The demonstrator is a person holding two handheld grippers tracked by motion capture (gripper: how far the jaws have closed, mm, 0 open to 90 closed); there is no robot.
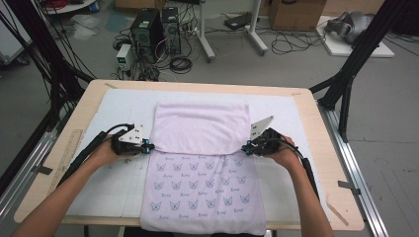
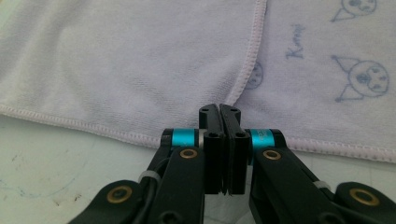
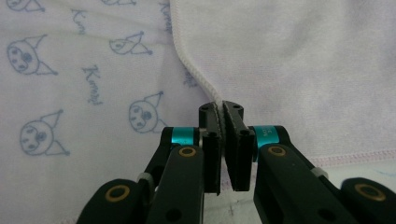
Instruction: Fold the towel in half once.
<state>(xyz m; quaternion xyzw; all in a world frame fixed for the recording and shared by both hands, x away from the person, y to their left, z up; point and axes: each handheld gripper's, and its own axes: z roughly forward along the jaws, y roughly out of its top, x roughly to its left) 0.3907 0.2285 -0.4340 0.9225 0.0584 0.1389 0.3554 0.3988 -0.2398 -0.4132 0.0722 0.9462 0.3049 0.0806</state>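
The towel [image 1: 202,168] is lying flat on the white mat of the bench [image 1: 306,106], its far half folded toward the person so that a plain pale layer is covering the upper part, while the near end is hanging slightly over the bench's front edge. It is judged to be light, soft and limp, with no stiffness of its own; any unsupported span is likely to sag, and the terry surface is offering good friction, so slipping seems unlikely. The stitched hem at the corners of the folded layer is appearing as the soundest place to take hold, one corner per side.

The left tool [image 2: 219,109] is sitting at the left corner of the fold, clenched, its jaws meeting at the hem; whether cloth is actually pinched cannot be told. The right tool [image 3: 219,106] is clamping the hem at the right corner, with the white stitched edge running in between its jaws.

The towel is showing pale lilac, with blue cartoon faces and small script on the exposed lower half.
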